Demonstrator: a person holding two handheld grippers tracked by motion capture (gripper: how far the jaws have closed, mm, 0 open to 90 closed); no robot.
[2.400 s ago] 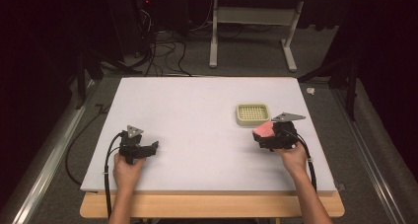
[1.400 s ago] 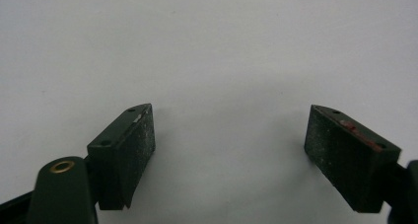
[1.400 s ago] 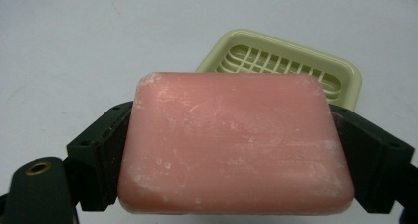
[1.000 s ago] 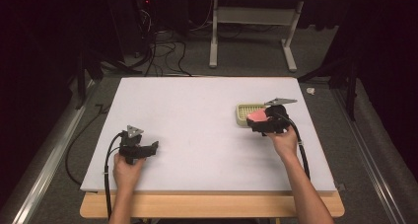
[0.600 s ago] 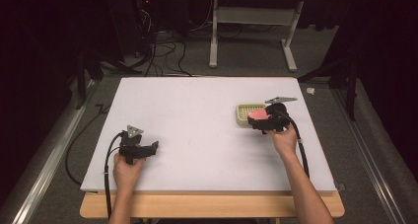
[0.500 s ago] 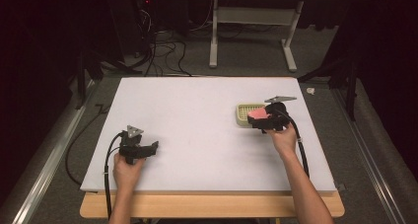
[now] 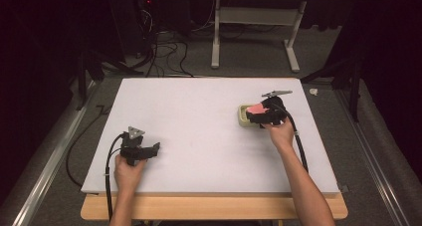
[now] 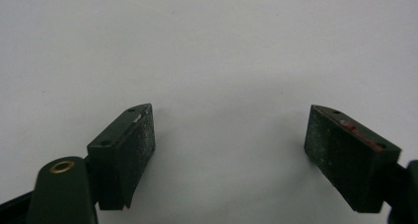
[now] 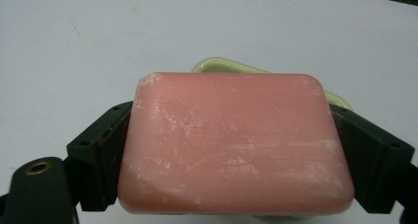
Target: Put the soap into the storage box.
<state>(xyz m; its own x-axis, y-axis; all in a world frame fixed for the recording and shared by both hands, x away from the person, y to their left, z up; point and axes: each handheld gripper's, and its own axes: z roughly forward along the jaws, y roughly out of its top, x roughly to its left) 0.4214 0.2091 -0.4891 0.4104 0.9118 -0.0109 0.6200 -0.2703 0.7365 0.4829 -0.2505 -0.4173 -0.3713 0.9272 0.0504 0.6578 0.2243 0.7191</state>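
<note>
Pale wood edge of the bench (image 7: pixel 214 207) nearest the person, with both forearms coming in over it. White board (image 7: pixel 199 116) on top of it, matte, unmarked.

Left gripper (image 7: pixel 154 150) low on the board's near-left part, held in the left hand (image 7: pixel 128 170). Jaws spread wide apart, nothing between them; in the left gripper view only bare white surface shows between the black pads (image 8: pixel 129 150). Cable loops off its back toward the near edge.

Right gripper (image 7: pixel 250 117) farther out, toward the right of the board, in the right hand (image 7: pixel 279 133). Clamped on a pink bar of soap (image 9: pixel 236 142): in the right gripper view both pads press the bar's short ends, bar held flat and level.

Cream soap dish (image 7: pixel 243 114) directly under and just beyond the bar; its rim (image 9: pixel 222 66) peeks out past the soap's far edge. Whether soap touches dish cannot be told.

Beyond the board: grey floor, tangled cables (image 7: pixel 159 52), white table legs (image 7: pixel 291 47).
</note>
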